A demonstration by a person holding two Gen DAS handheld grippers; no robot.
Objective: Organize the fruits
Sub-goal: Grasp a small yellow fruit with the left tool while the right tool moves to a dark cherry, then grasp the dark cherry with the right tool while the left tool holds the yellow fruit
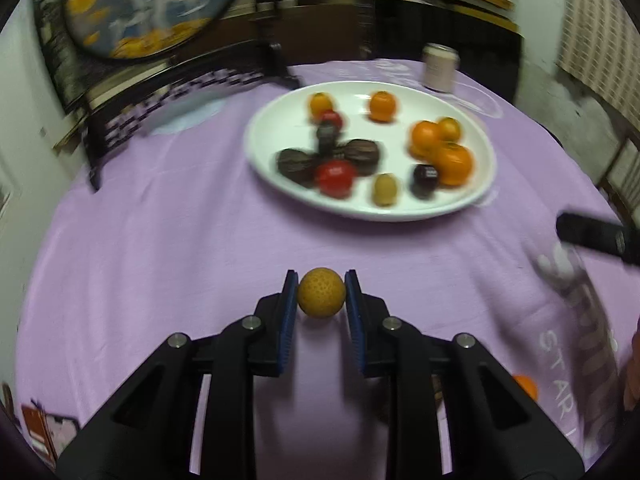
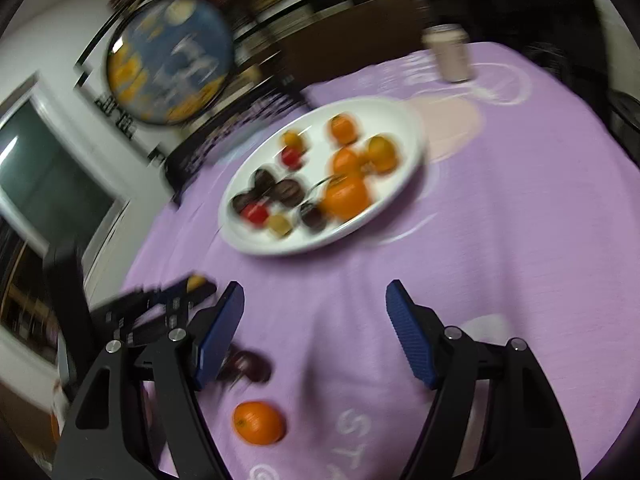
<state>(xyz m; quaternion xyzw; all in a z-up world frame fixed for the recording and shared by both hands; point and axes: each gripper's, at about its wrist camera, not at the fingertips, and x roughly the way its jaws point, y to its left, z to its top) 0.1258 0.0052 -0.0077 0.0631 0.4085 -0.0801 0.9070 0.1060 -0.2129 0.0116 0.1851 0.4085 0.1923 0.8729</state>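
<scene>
My left gripper (image 1: 321, 293) is shut on a small yellow fruit (image 1: 321, 292) above the purple tablecloth; it also shows in the right wrist view (image 2: 188, 292), blurred. A white plate (image 1: 272, 120) holds several oranges, red fruits, dark fruits and a yellow one; the plate shows in the right wrist view too (image 2: 396, 120). My right gripper (image 2: 314, 304) is open and empty over the cloth. An orange (image 2: 259, 423) and a dark fruit (image 2: 250, 366) lie on the cloth under its left finger.
A pale can (image 1: 439, 67) stands behind the plate, also seen in the right wrist view (image 2: 450, 56). A round painted screen (image 1: 148, 4) on a dark stand is at the back left. The right gripper's tip (image 1: 596, 236) enters from the right.
</scene>
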